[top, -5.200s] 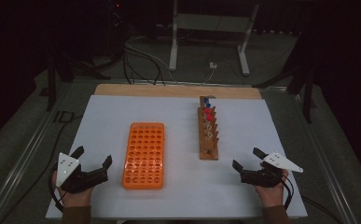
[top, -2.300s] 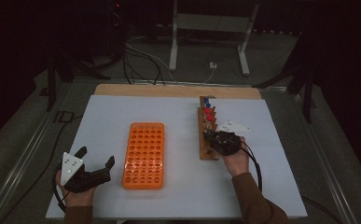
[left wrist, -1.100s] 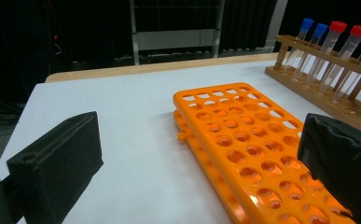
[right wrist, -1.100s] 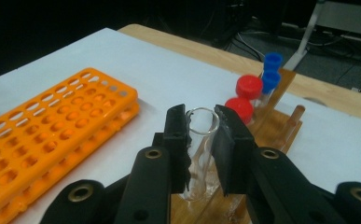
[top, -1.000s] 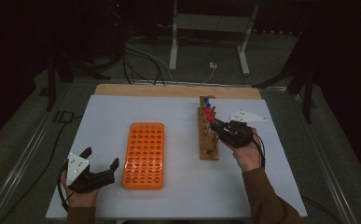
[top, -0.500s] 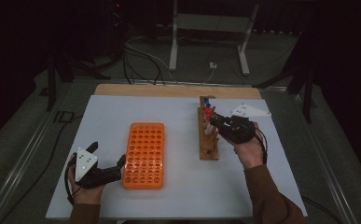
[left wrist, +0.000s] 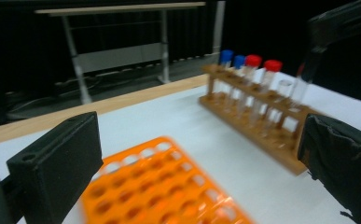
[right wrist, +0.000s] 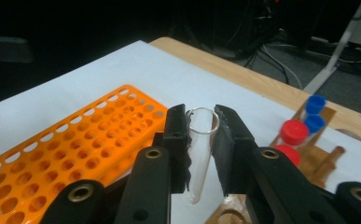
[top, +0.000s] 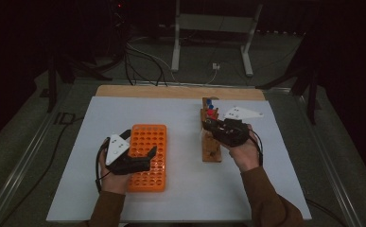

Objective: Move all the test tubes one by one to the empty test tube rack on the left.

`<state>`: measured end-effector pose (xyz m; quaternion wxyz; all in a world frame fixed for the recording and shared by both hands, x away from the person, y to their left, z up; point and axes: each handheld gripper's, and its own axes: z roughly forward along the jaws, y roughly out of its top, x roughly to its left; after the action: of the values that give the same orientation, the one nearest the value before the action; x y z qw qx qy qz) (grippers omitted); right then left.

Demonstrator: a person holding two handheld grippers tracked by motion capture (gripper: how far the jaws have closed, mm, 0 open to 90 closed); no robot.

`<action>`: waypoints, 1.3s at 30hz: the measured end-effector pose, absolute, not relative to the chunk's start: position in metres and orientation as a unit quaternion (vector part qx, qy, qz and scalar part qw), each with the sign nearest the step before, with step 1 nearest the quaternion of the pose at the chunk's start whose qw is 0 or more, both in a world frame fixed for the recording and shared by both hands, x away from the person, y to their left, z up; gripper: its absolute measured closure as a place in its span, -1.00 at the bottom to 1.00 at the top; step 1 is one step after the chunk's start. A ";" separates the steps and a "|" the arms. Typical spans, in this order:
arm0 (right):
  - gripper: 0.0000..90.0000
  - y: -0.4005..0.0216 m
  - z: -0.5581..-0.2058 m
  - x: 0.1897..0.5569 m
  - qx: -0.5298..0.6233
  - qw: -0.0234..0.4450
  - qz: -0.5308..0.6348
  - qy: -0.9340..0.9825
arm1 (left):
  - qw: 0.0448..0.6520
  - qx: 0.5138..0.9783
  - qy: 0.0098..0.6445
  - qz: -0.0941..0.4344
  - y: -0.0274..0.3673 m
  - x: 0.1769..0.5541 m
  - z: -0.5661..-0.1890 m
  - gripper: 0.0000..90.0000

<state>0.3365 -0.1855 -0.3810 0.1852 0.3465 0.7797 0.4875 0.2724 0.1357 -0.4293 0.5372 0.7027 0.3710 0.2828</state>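
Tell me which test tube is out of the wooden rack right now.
The uncapped clear tube clamped in the right gripper. The red- and blue-capped tubes stand in the wooden rack.

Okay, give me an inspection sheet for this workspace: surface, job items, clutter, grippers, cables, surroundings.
Surface: white table top, wooden strip at its far edge.
Job's things: orange rack, holes vacant; wooden rack with red- and blue-capped tubes; uncapped clear tube.
Clutter: nothing seen.
Grippers: left gripper open over the orange rack; right gripper shut on the clear tube, by the wooden rack.
Cables: one trails from each gripper; more on the floor beyond the table.
Surroundings: dark room, grey metal stand behind.
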 end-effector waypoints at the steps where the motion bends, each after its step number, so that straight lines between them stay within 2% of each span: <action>1: 0.71 -0.184 -0.382 0.336 0.344 0.184 0.487 0.781 | 0.540 0.704 0.367 0.278 0.130 0.275 -0.429 -0.99; 9: 0.71 -0.169 -0.384 0.334 0.331 0.163 0.496 0.786 | 0.537 0.719 0.367 0.244 0.098 0.290 -0.430 -0.95; 14: 0.71 -0.161 -0.385 0.333 0.325 0.154 0.495 0.791 | 0.539 0.746 0.322 0.221 0.073 0.296 -0.434 -0.87; 18: 0.71 -0.158 -0.386 0.332 0.322 0.145 0.496 0.794 | 0.536 0.755 0.313 0.211 0.063 0.300 -0.434 -0.82; 23: 0.71 -0.151 -0.388 0.330 0.317 0.136 0.496 0.797 | 0.530 0.762 0.307 0.208 0.048 0.305 -0.432 -0.50; 24: 0.71 -0.151 -0.388 0.330 0.317 0.136 0.496 0.797 | 0.530 0.764 0.305 0.208 0.045 0.305 -0.432 -0.50; 25: 0.71 -0.149 -0.388 0.329 0.312 0.135 0.495 0.800 | 0.529 0.765 0.305 0.207 0.044 0.306 -0.433 -0.28; 26: 0.71 -0.149 -0.388 0.329 0.312 0.135 0.495 0.800 | 0.531 0.765 0.304 0.204 0.043 0.307 -0.433 -0.28; 27: 0.71 -0.147 -0.388 0.329 0.310 0.133 0.495 0.801 | 0.531 0.765 0.303 0.202 0.042 0.308 -0.434 -0.02; 31: 0.71 -0.145 -0.389 0.328 0.307 0.131 0.492 0.804 | 0.535 0.768 0.298 0.190 0.042 0.310 -0.435 0.36; 33: 0.71 -0.145 -0.389 0.328 0.307 0.130 0.492 0.804 | 0.537 0.768 0.297 0.186 0.043 0.311 -0.435 0.44; 34: 0.71 -0.144 -0.390 0.328 0.307 0.128 0.491 0.805 | 0.537 0.769 0.295 0.183 0.044 0.311 -0.435 0.63; 39: 0.70 -0.145 -0.391 0.328 0.302 0.126 0.493 0.806 | 0.534 0.772 0.291 0.183 0.046 0.311 -0.434 0.69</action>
<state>0.3283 -0.1447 -0.3911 0.1256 0.3024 0.8063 0.4926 0.3112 0.0455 -0.4344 0.5344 0.7723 0.2908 0.1828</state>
